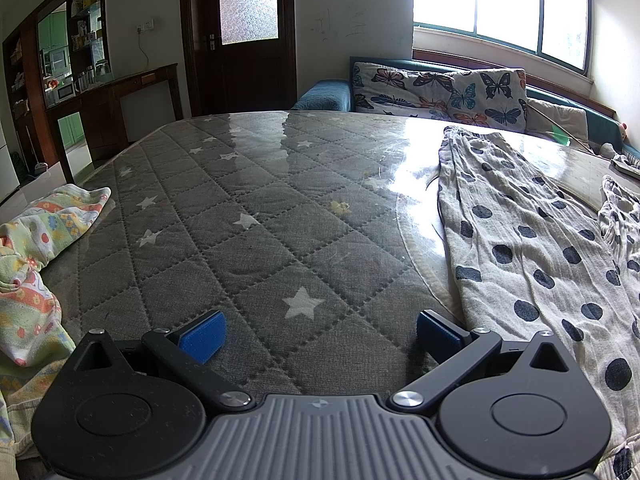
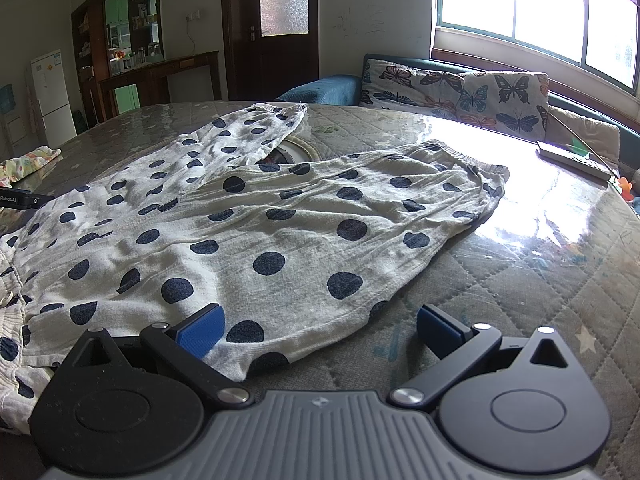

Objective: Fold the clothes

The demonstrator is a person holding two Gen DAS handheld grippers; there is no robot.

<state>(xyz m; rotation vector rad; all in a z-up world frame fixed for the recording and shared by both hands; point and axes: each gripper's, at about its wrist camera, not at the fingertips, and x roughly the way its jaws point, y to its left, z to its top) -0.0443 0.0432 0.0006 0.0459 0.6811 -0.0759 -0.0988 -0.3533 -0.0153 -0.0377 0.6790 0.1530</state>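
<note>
— Jaws on both sides stand wide apart with nothing between them. How does the left gripper (image 1: 318, 334) sit?

— It sits low over the grey quilted cover with white stars (image 1: 248, 216) that lies under a glossy clear sheet on the counter (image 1: 416, 168). Its blue pads (image 1: 204, 336) frame bare quilting and one white star. The polka-dot trousers (image 1: 532, 248) lie off to its right, just beside the right pad but not between the two.

— And the right gripper (image 2: 320, 334)?

— It is at the near hem of the same garment. The polka-dot trousers (image 2: 256, 224), white with dark blue spots, are spread flat on the counter, both legs running away toward the far edge. The left blue pad (image 2: 202, 334) overlaps the hem in the right wrist view; the right one is over bare cover. Whether the pad touches the cloth I cannot tell.

— Anything else on the counter?

— A crumpled cloth in pastel prints (image 1: 36, 260) is heaped at the left edge, well apart from the trousers. A flat dark device (image 2: 572, 158) lies near the far right edge in the glare.

— Behind it?

— A butterfly-print cushion (image 1: 440, 90) leans on a teal bench under the bright window (image 1: 500, 4). A dark wooden door with frosted glass (image 1: 240, 36) stands to its left, then a dark shelf unit (image 1: 60, 60), and a white fridge (image 2: 50, 92) at the far left.
</note>
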